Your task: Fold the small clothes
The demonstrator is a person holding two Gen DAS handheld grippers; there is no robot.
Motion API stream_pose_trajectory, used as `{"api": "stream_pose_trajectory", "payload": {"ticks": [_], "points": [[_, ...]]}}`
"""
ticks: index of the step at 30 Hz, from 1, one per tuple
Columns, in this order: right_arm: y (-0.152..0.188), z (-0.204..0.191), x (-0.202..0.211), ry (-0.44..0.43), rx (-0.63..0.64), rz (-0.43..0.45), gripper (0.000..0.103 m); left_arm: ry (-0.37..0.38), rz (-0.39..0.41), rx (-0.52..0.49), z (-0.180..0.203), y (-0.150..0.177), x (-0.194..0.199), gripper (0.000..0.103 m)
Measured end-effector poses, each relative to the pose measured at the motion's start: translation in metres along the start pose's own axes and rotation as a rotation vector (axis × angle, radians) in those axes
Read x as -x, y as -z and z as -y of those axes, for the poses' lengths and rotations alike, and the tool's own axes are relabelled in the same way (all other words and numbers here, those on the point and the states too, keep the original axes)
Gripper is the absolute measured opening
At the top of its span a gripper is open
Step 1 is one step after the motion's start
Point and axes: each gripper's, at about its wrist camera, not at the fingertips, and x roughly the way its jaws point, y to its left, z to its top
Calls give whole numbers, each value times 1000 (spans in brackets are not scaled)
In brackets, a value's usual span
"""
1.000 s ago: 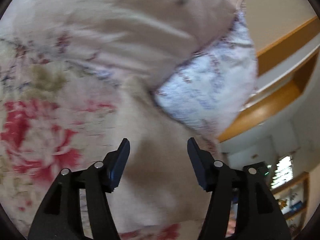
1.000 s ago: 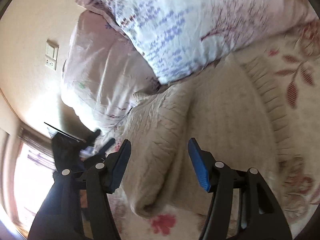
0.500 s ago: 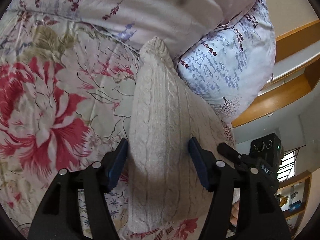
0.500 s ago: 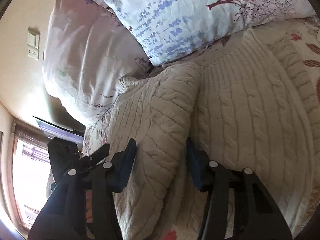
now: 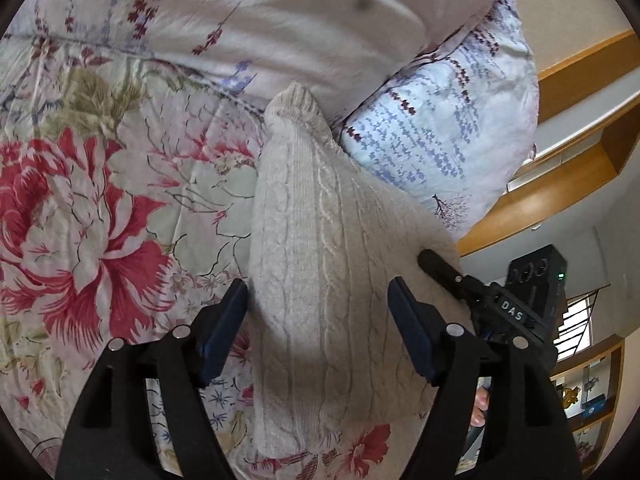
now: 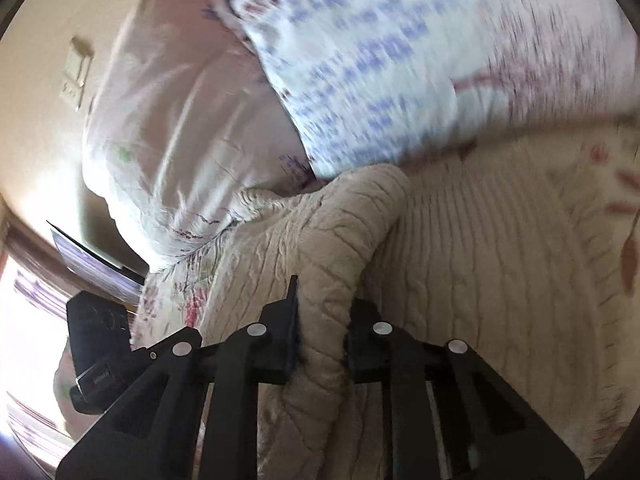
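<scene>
A cream cable-knit sweater [image 5: 316, 264] lies on a floral bedspread [image 5: 100, 208], one sleeve reaching up to the pillows. My left gripper [image 5: 316, 316] is open, its jaws on either side of the sleeve, low over it. In the right wrist view my right gripper [image 6: 322, 320] is shut on a raised fold of the sweater [image 6: 340, 248]. The right gripper also shows in the left wrist view [image 5: 444, 270] at the sweater's right edge.
A pale pink pillow [image 5: 280, 20] and a blue-printed pillow [image 5: 452, 120] lie against the sweater's far end. A wooden headboard shelf [image 5: 560, 168] is to the right. A wall switch [image 6: 76, 76] and a bright window [image 6: 24, 320] are to the left.
My right gripper has closed on a fold of the sweater and is moving, blurring its view. My left gripper stays open around the sleeve.
</scene>
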Motion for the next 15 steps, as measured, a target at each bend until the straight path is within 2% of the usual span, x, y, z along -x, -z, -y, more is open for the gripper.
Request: {"api": "stream_pose_trajectory", "payload": {"ticks": [7,15], "points": [[-7,-12,27,120,133,78,17,6,14,-50,13,5,3,73],[-8,28,57,301,135,114,17,3,-18,-89,25,13,-6,73]]}}
